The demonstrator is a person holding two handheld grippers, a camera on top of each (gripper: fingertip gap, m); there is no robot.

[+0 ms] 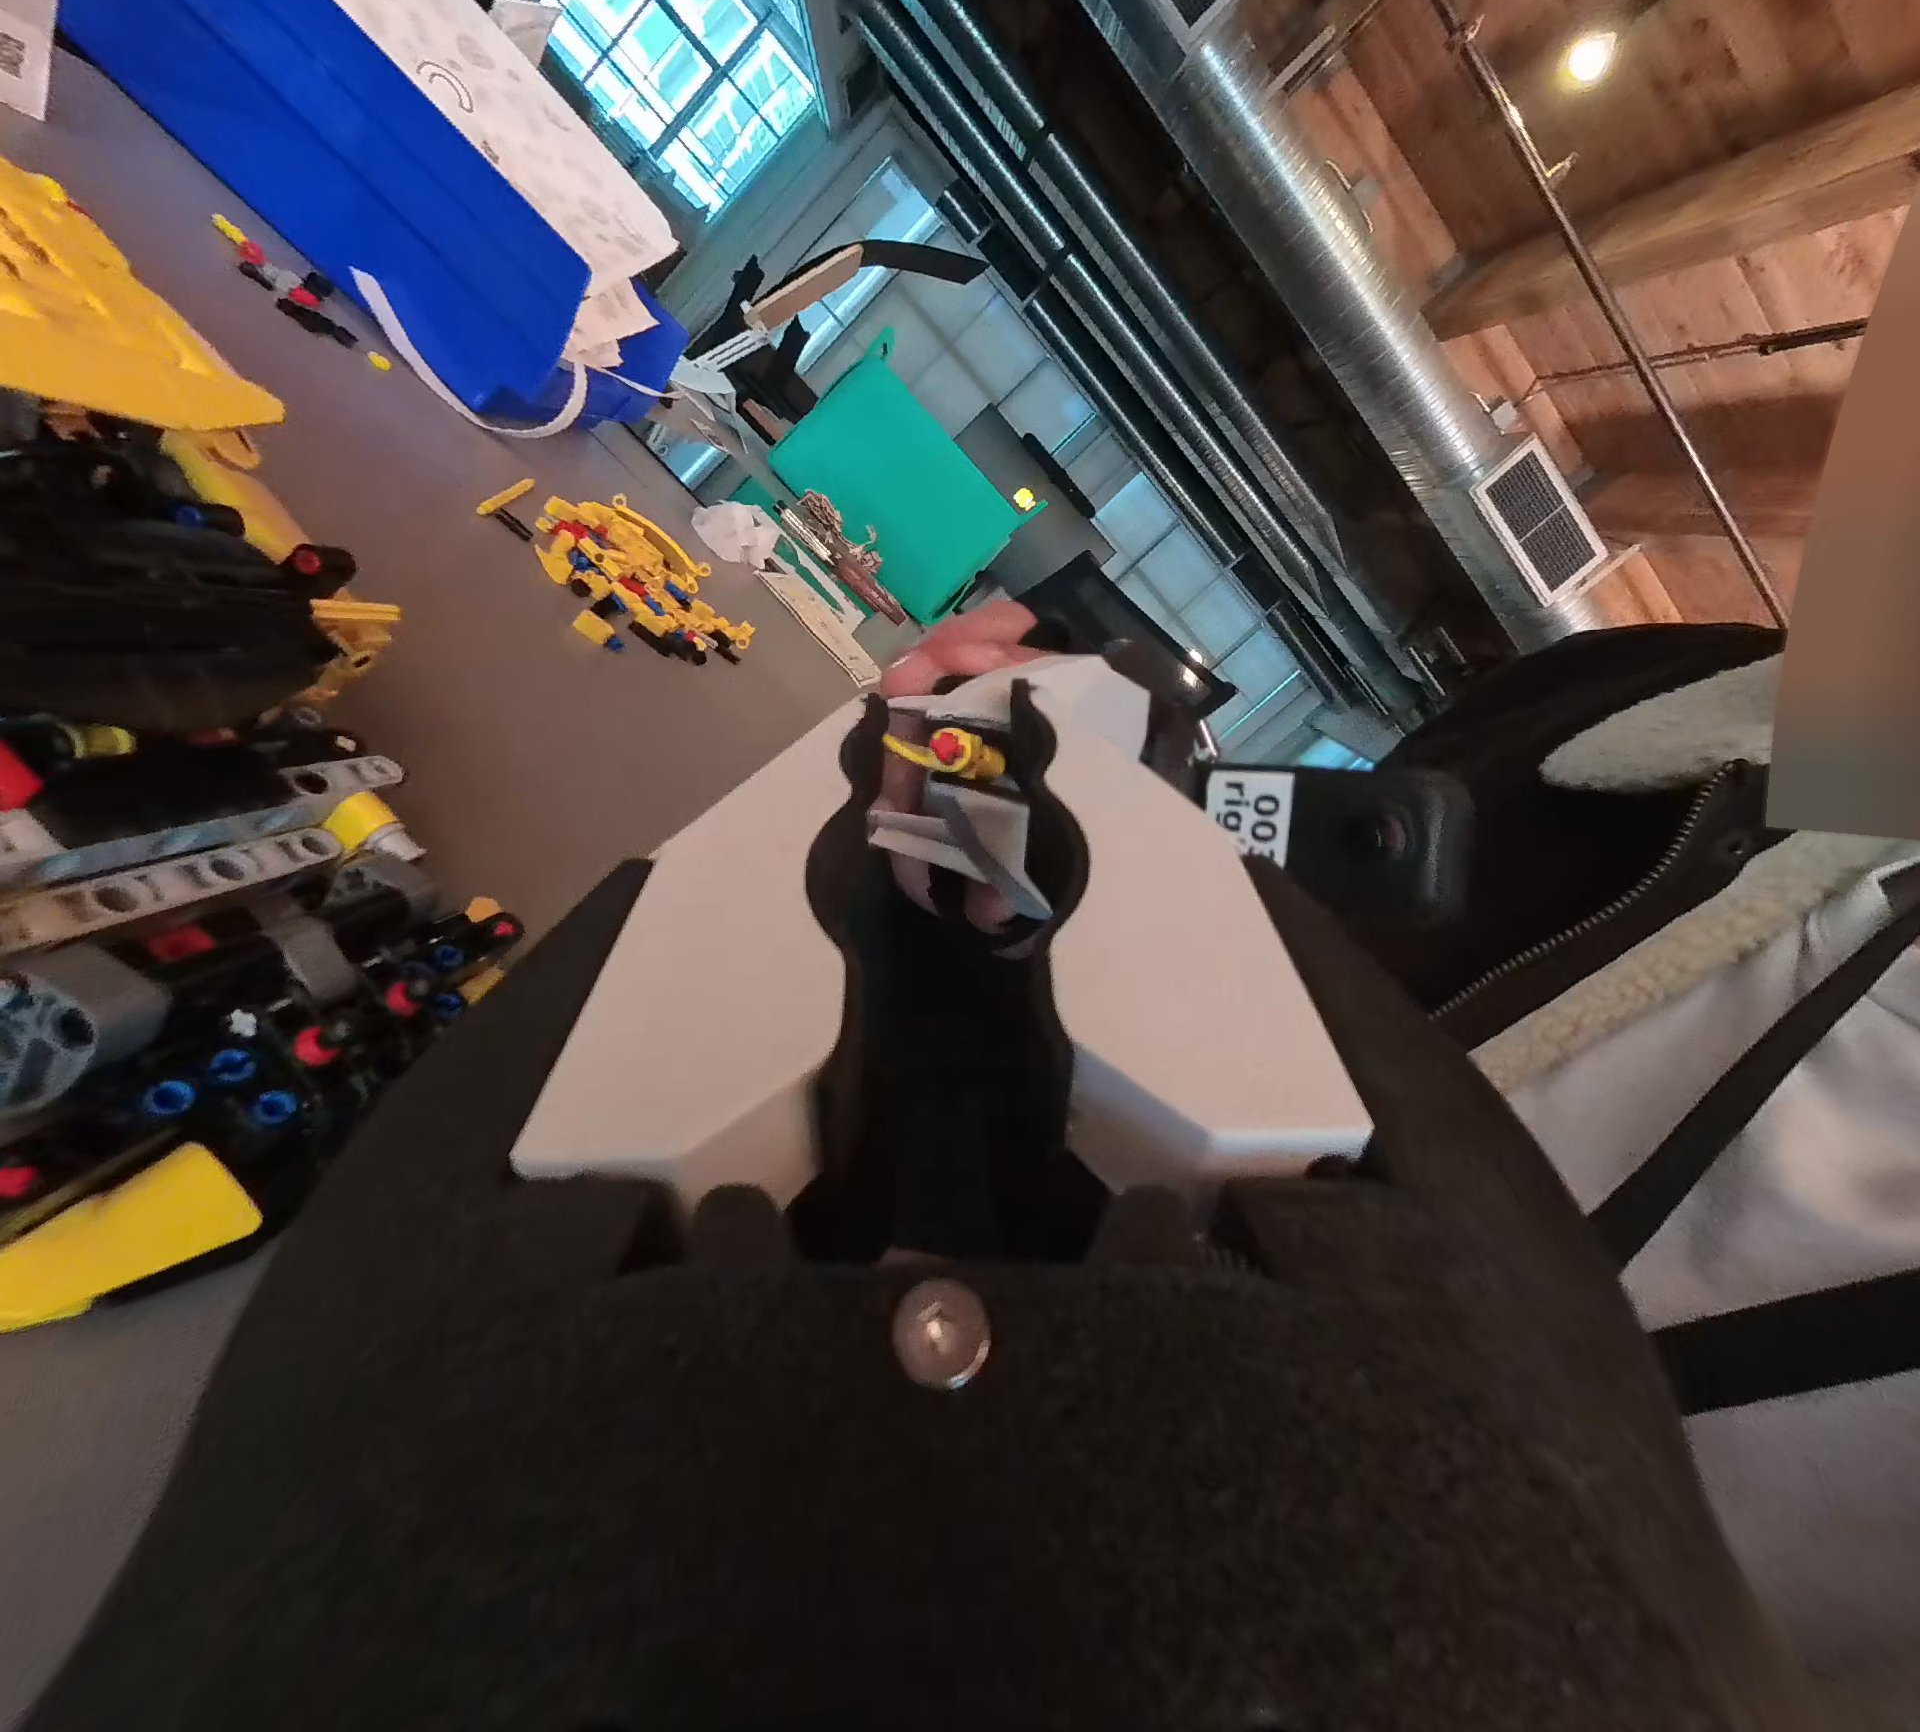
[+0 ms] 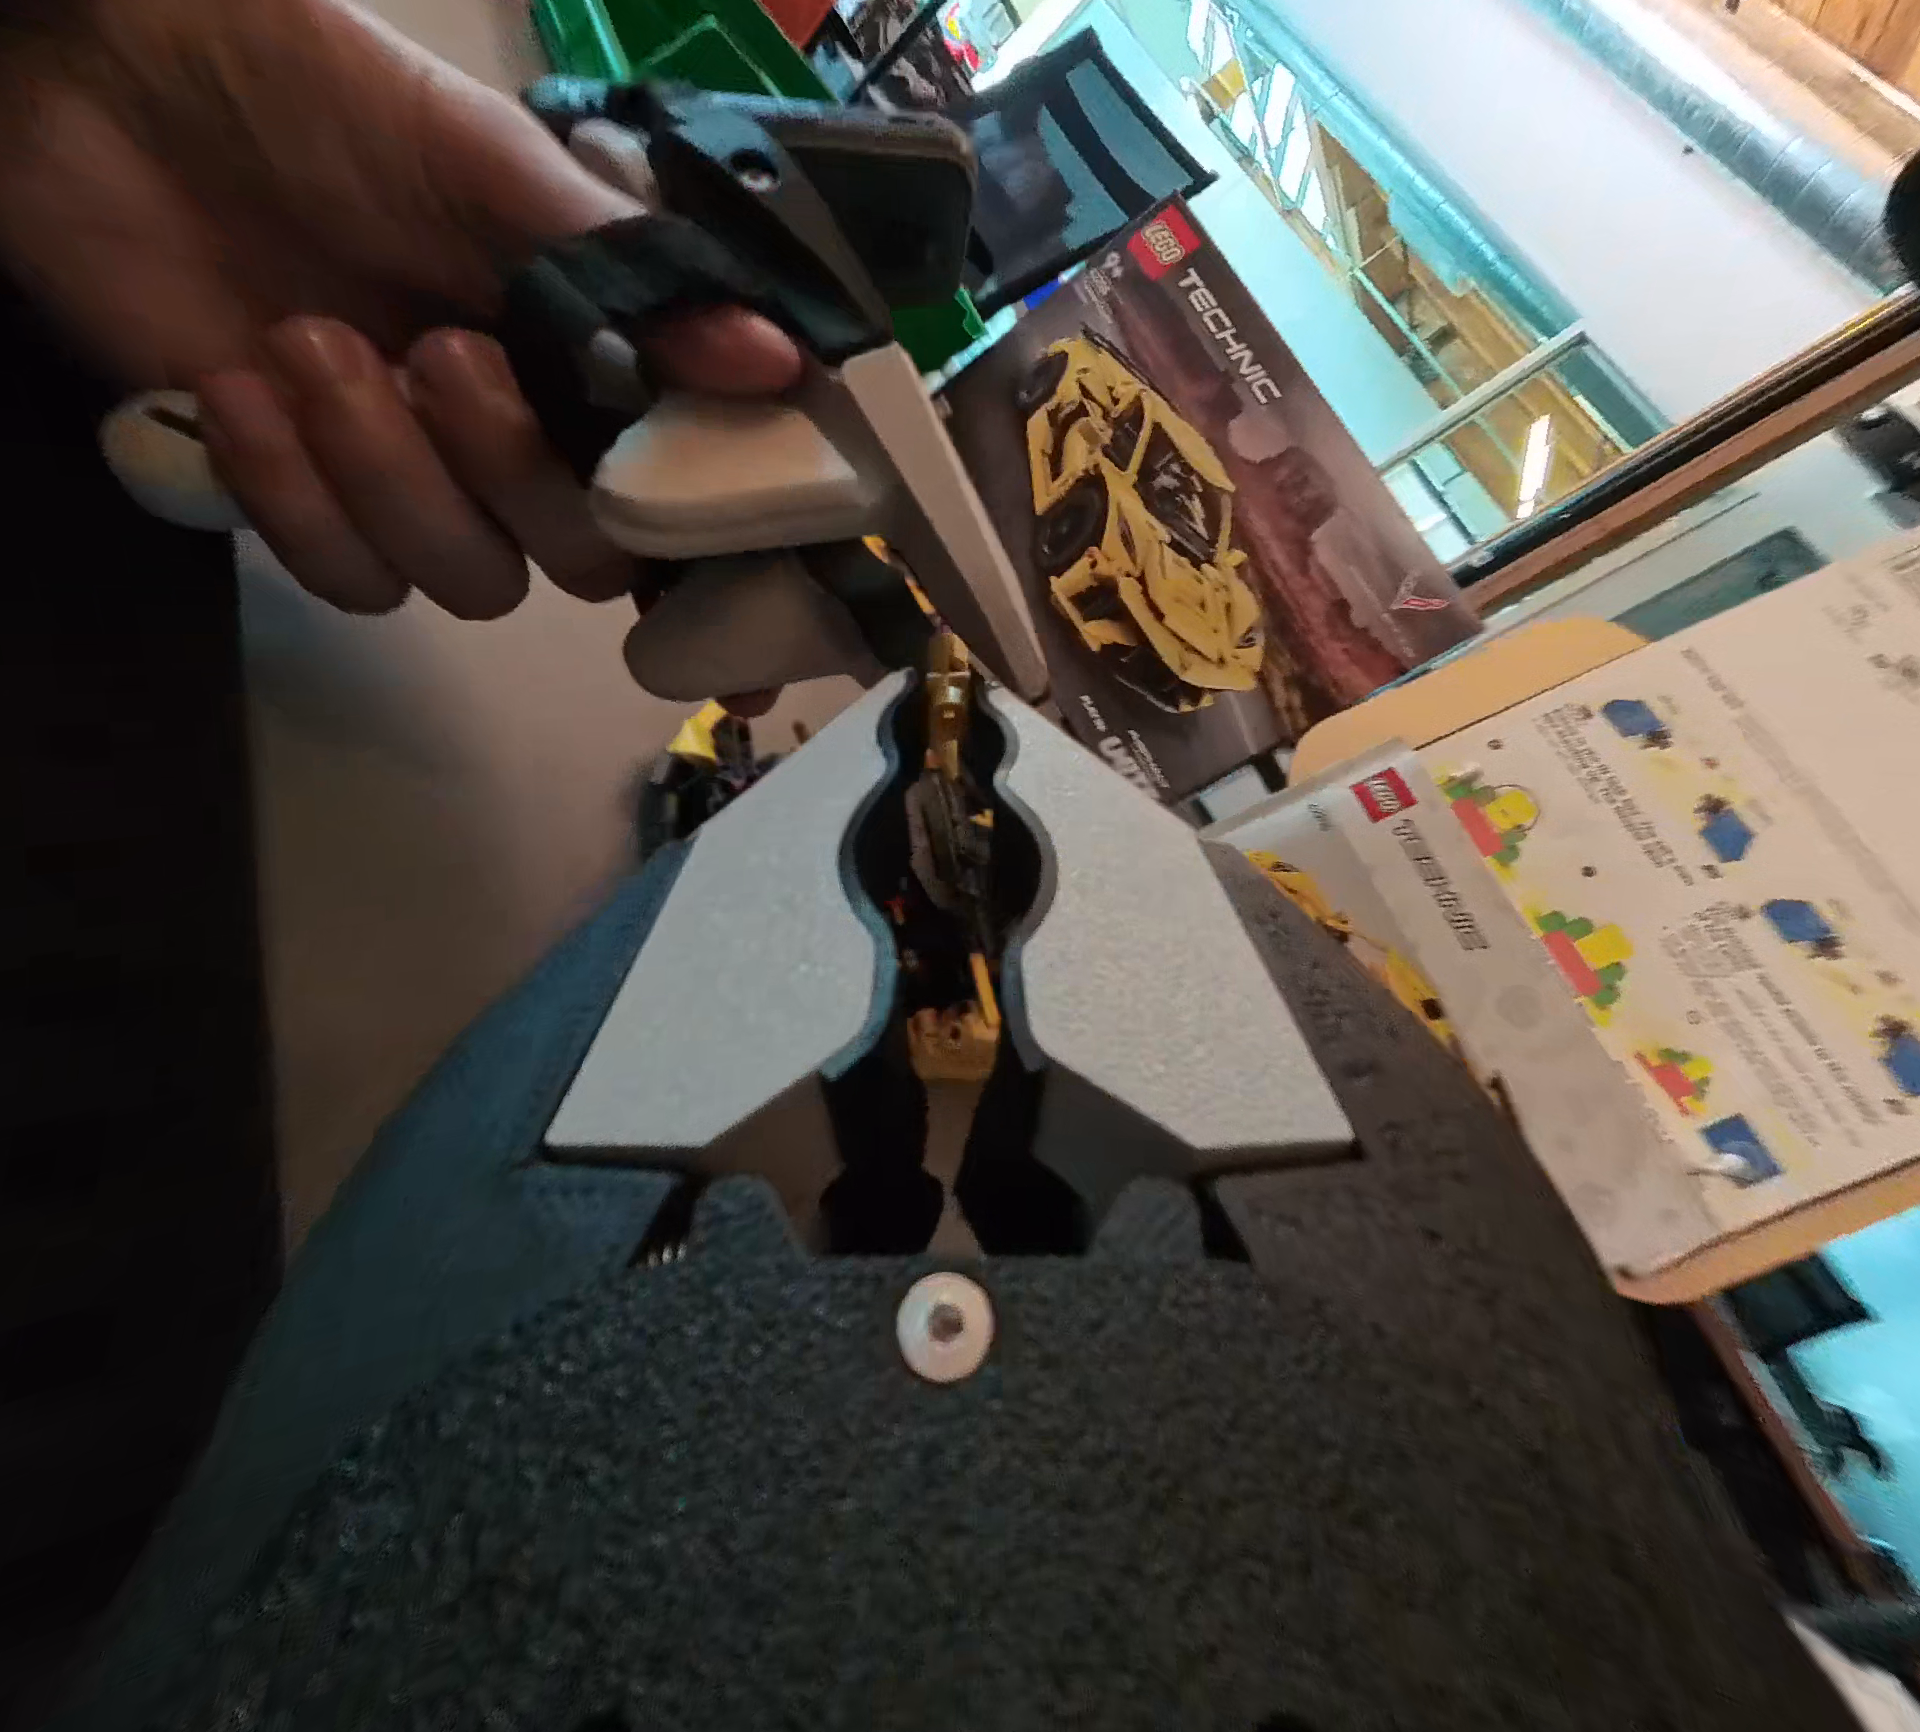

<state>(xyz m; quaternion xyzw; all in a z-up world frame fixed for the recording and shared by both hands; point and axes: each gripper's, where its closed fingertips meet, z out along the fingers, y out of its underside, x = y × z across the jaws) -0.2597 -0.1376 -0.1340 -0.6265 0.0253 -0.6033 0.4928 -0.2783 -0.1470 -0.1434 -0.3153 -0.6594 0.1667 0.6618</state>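
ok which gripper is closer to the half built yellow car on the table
Left. The left gripper hangs right beside the yellow car; the right gripper faces it from farther out, both shut on a small yellow piece.

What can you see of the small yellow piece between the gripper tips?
The small yellow piece is a slim plastic building-toy part, yellow with a red pin at its middle. In the left wrist view it lies crosswise at the tips of the left gripper, held off the table, with the right gripper's grey fingers just beyond it. In the right wrist view it stands lengthwise at the right gripper tips. Which gripper actually clamps it cannot be told.
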